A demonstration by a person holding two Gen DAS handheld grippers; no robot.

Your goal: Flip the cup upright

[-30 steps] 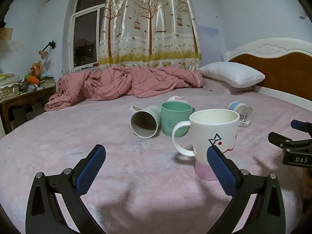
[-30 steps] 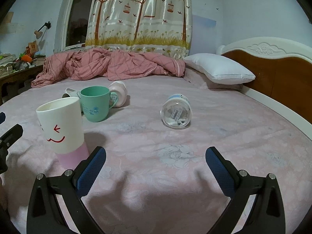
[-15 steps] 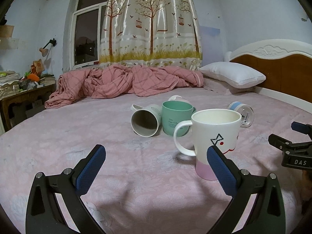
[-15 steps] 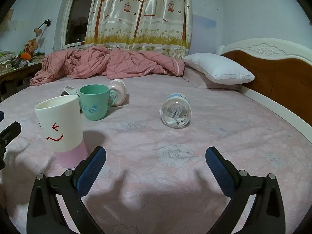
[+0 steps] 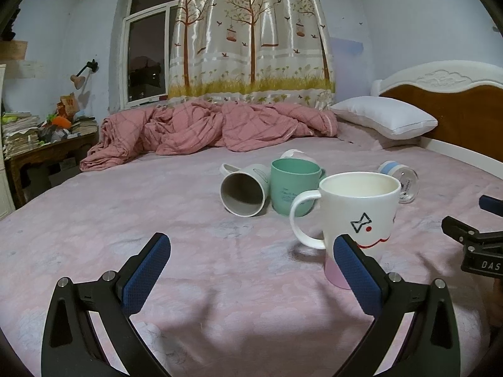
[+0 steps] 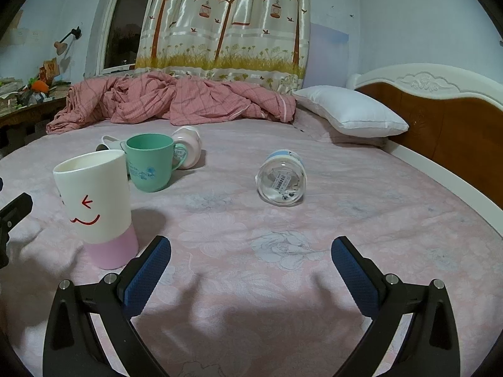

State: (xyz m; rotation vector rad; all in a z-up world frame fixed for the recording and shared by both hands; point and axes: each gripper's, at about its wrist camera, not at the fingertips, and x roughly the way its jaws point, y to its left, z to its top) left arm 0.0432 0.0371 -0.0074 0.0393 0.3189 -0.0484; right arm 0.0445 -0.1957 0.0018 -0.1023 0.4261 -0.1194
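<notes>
Surface: pink floral bedsheet [image 6: 283, 220] covering the bed; all vessels rest on it.
White-and-pink mug [image 5: 358, 220]: upright, mouth up; white body with pink base, winking face in red and black; handle toward the left in the left wrist view; nearest vessel to both cameras; in the right wrist view it [image 6: 97, 207] stands at the left, apart from both blue pads.
Green cup [image 5: 294, 185]: upright, behind the white-and-pink mug; handle toward the right in the left wrist view.
Grey mug [image 5: 243, 191]: lying on its side, open mouth toward the left wrist camera; just beside the green cup, on its left; contact between the two cannot be told.
Pink-and-white cup [image 6: 188, 146]: on its side behind the green cup [image 6: 151, 161], close against its handle.
Glass jar [image 6: 281, 177]: on its side, blue band at the far end, barcode label on the base facing the right wrist camera; well apart from the mug group, nearer the pillow [image 6: 349, 113].
Left gripper [image 5: 251, 267]: jaws wide, nothing between them; right pad overlaps the white-and-pink mug's base in view, contact not discernible.
Right gripper [image 6: 250, 270]: jaws wide, empty, low over bare sheet; the glass jar lies beyond it.
Background: crumpled pink quilt [image 5: 204, 125]; tree-print curtain [image 5: 251, 37]; wooden headboard [image 6: 440, 119].
</notes>
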